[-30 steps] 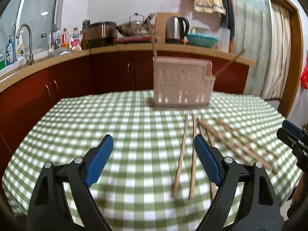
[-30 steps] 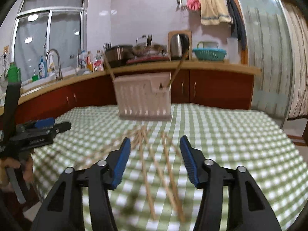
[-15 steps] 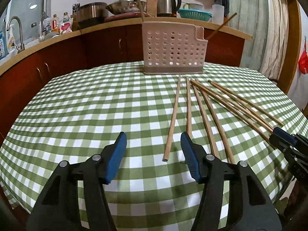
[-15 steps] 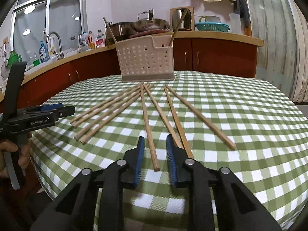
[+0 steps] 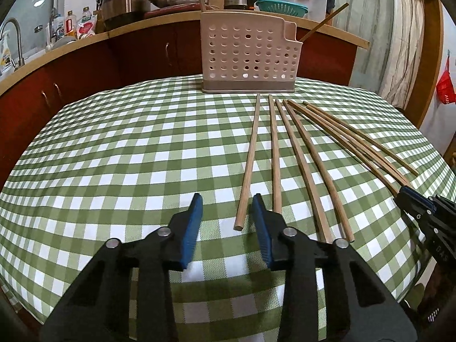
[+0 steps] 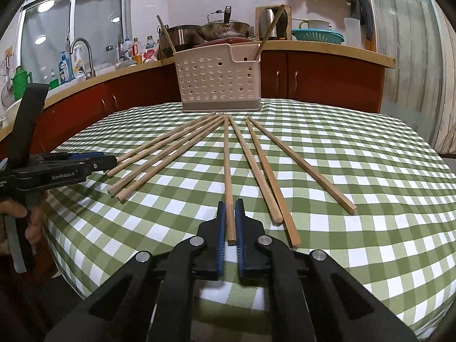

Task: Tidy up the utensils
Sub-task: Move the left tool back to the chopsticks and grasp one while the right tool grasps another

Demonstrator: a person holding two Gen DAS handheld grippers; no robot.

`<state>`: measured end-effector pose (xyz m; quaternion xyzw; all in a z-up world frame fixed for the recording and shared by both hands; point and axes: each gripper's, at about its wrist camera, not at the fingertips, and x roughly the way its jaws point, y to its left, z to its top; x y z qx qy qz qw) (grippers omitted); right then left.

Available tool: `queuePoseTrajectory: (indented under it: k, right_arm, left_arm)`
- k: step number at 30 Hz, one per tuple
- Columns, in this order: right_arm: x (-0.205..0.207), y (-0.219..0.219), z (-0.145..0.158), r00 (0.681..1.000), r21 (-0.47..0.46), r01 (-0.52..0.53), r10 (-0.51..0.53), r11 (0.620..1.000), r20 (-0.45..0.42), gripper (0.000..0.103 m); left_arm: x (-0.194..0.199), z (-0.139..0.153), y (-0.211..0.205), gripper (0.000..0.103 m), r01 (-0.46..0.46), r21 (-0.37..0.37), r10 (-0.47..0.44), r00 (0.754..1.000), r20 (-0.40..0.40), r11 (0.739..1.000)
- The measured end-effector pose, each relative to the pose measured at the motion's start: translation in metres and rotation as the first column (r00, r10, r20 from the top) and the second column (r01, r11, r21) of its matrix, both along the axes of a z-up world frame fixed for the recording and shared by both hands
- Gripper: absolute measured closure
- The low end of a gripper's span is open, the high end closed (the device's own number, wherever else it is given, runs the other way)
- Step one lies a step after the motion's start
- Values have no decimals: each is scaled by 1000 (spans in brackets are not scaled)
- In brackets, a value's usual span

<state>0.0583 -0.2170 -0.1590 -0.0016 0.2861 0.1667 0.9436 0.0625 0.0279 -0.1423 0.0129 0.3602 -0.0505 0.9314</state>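
"GenRobot.AI" printed on the left gripper at left edge of right wrist view, its jaws closing with a chopstick's near end between them, right gripper pinching centre chopstick, sticks fanned lengthwise on checked desk toward perforated utensil holder at upper centre.

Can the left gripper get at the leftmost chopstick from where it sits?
Probably yes. The leftmost chopstick lies apart from its neighbours, its near end already between the closing jaws of the left gripper, with only bare tablecloth around.
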Motion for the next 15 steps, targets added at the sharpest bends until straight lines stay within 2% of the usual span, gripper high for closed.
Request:
queuePoseTrajectory:
  k: [1,3,11,13,15]
  right_arm:
    - [0,1,0,1000,-1,0,0,1000,1,96]
    - [1,1,0,1000,-3,-2,2,1000,1,96]
    - [1,1,0,1000,-3,-2,2,1000,2,96]
    - [1,1,0,1000,-3,-3,3,1000,1,96]
    - [1,1,0,1000,-3,-2,2,1000,3,96]
  left_arm:
    - [0,0,-1,84,6,1,-6,1000,-2,1000]
    - [1,0,-2,89,19,4,-19,1000,-4,1000]
    - [0,0,-7,89,43,31,-43,999,-3,999]
    - [-1,-1,-9,95,55,32,-55,998,2,998]
    - [-3,-1,-10,96,57,35,-57,998,5,998]
